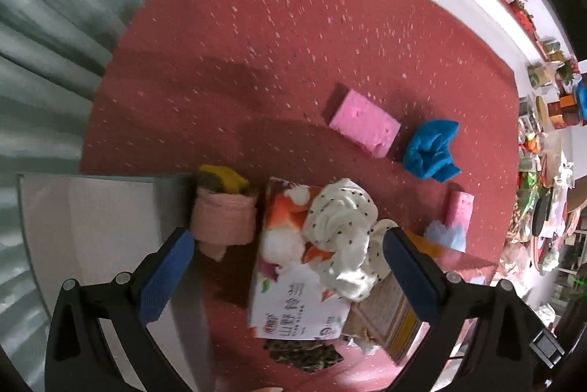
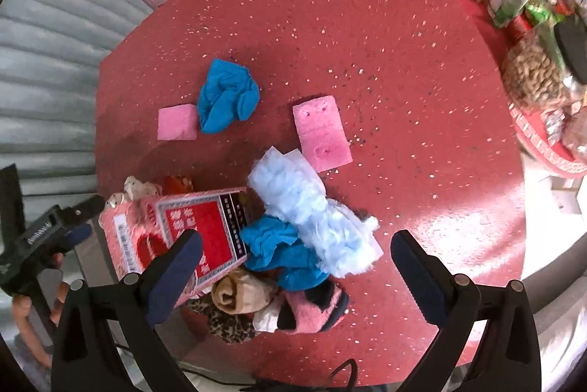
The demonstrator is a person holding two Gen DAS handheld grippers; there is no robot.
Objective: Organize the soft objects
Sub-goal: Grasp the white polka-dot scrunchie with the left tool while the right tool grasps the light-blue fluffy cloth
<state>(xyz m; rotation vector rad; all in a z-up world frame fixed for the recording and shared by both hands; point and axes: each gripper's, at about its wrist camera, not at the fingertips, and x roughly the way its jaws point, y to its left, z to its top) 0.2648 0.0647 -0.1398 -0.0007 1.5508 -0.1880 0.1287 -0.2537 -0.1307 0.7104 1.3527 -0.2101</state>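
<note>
Across the red worktop [image 2: 367, 25], soft things lie scattered: 2 pink sponges, a blue cloth [image 2: 227, 94] upper left. Both the left gripper [image 1: 286, 271] and right gripper [image 2: 295, 267] gape wide, empty. Better to descend squarely onto the fluffy pale-blue piece [image 2: 312, 212] at centre.

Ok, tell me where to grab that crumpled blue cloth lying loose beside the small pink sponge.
Take the crumpled blue cloth by its raised, bunched middle, coming straight down from above with the open right gripper. It lies in a loose heap on the red speckled table, so the high folds give the fingers something to pinch. Keep clear of the small pink sponge touching its left edge.
</note>
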